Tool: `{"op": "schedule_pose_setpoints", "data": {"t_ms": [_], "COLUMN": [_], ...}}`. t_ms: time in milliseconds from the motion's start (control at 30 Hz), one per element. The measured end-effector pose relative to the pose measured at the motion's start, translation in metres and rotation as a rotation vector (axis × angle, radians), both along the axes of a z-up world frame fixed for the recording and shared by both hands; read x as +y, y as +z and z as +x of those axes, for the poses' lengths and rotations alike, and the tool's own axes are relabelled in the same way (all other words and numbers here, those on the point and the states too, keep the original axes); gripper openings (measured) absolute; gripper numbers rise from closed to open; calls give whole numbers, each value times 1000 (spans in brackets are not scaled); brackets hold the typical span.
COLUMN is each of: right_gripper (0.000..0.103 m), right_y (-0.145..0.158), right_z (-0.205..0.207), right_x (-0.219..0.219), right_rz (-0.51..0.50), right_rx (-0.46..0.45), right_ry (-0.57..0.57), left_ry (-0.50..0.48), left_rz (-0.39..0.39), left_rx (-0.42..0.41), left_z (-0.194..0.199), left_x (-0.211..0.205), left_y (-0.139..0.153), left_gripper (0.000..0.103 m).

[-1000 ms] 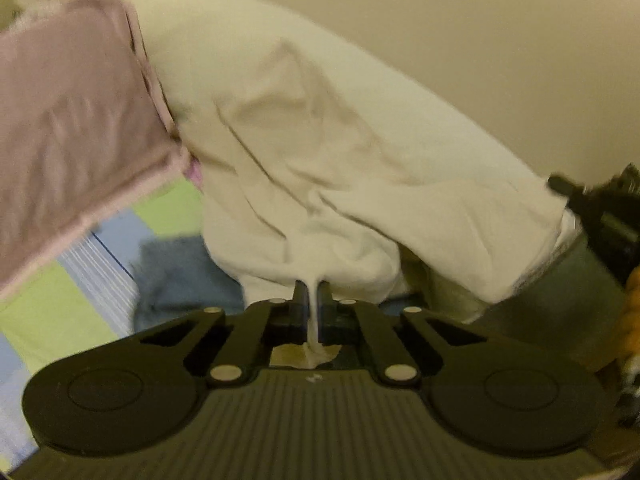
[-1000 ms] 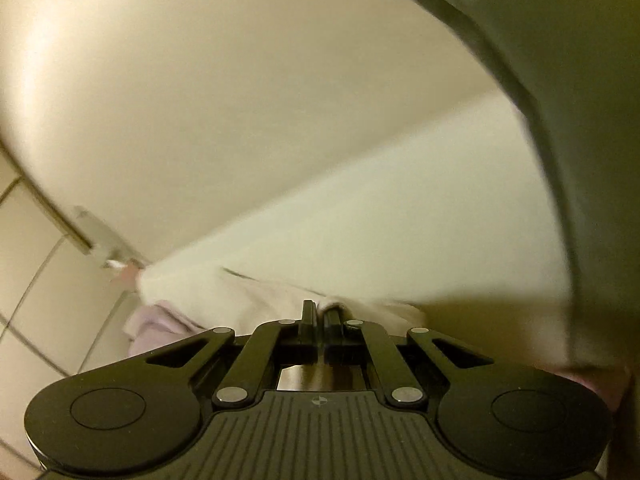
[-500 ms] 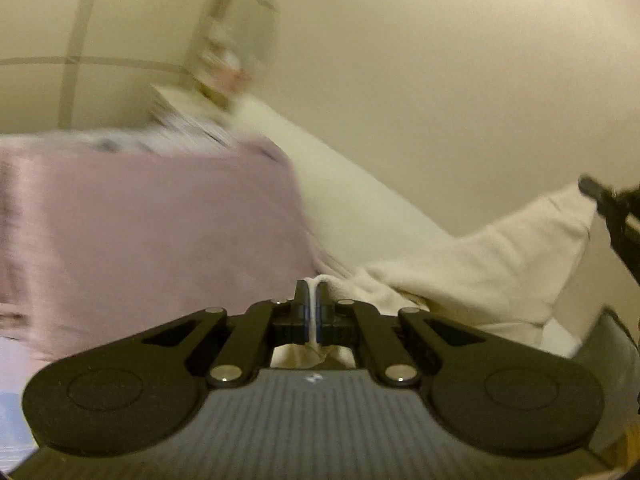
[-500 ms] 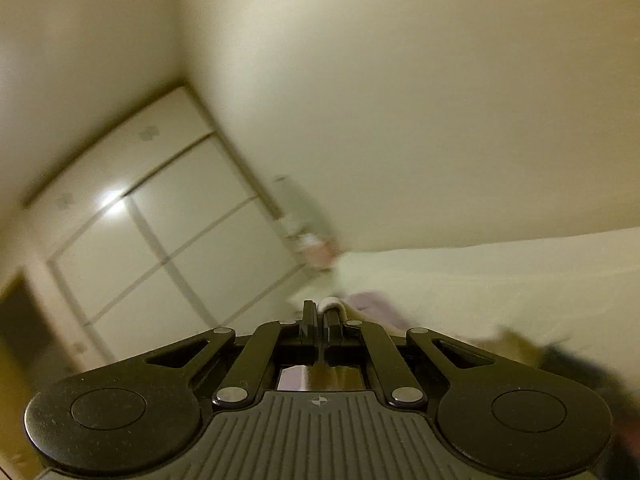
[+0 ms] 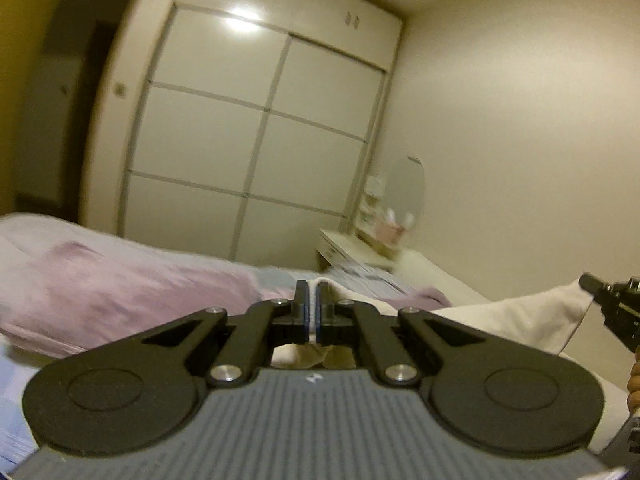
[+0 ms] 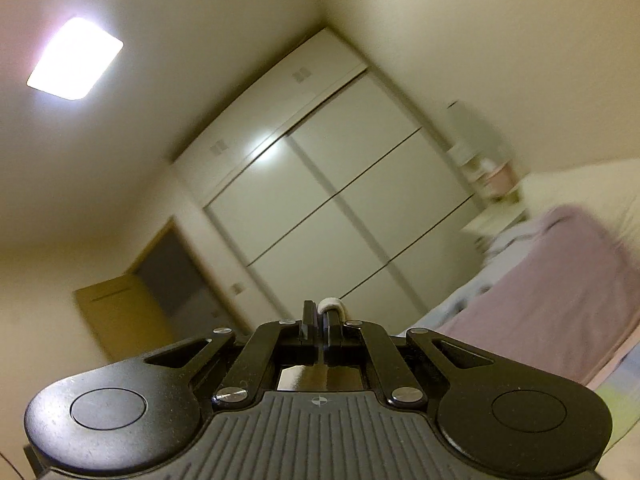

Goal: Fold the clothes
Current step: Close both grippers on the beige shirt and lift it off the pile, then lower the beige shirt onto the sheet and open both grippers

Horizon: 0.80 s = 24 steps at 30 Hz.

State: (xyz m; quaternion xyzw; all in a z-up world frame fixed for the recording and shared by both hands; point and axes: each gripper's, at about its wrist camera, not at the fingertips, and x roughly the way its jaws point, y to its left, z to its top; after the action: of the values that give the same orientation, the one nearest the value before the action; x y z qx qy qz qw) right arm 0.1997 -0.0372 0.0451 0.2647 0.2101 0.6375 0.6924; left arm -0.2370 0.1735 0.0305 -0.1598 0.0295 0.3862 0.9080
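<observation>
Along the left edge of the left wrist view a dark doorway (image 5: 76,92) stands open, and below it a pink blanket (image 5: 120,284) lies heaped across the bed (image 5: 12,408), whose striped sheet shows at the lower left. Behind the blanket, filling the upper middle of the frame, is a white wardrobe (image 5: 256,120) with sliding panels. At bottom centre the left hand-held gripper (image 5: 311,312) has its jaws drawn nearly together, pinching a thin fold of the cream garment (image 5: 516,320); a rounded bit of cloth pokes out above the fingertips. Right of the wardrobe a small white dresser (image 5: 352,248) with an oval mirror (image 5: 408,188) stands against the wall. From the pinched fold the cream garment stretches toward the right of the frame, where it rises to a corner that meets the black tip of the right hand-held gripper (image 5: 600,286) at the right edge; the cloth hangs lifted between the two tools, above the bed.

Upper left in the right wrist view, a square ceiling light (image 6: 74,58) glows. Lower down, a wooden door (image 6: 124,320) stands open beside the wardrobe (image 6: 328,200). At bottom centre the right hand-held gripper (image 6: 322,320) is closed narrow on the cream garment (image 6: 330,304), of which only a small white loop shows above the fingers. On the right, the pink blanket (image 6: 560,292) is blurred
</observation>
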Motion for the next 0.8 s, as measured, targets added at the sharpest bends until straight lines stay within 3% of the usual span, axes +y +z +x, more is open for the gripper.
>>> {"op": "schedule_pose_setpoints", "data": {"t_ms": [167, 367, 467, 633, 700, 800], "right_gripper": [0, 0, 0, 0, 0, 1], "right_y": [3, 10, 17, 27, 25, -4], "right_z": [-90, -167, -196, -218, -214, -193], "right_x": [21, 33, 33, 46, 70, 140], "right_rz": [-13, -54, -45, -28, -78, -370], "right_rx": [-10, -70, -125, -166, -169, -99], "right_ry": [115, 226, 277, 312, 294, 220], "left_ry": [71, 117, 144, 151, 165, 196], "left_rz": [3, -13, 17, 35, -31, -205], "left_rx": [0, -7, -9, 3, 46, 145], "left_z": [-93, -160, -176, -175, -161, -137], "left_x": [-12, -36, -43, -18, 15, 68], "left_y": [12, 26, 38, 52, 41, 3], "left_gripper": [0, 0, 0, 1, 2, 9]}}
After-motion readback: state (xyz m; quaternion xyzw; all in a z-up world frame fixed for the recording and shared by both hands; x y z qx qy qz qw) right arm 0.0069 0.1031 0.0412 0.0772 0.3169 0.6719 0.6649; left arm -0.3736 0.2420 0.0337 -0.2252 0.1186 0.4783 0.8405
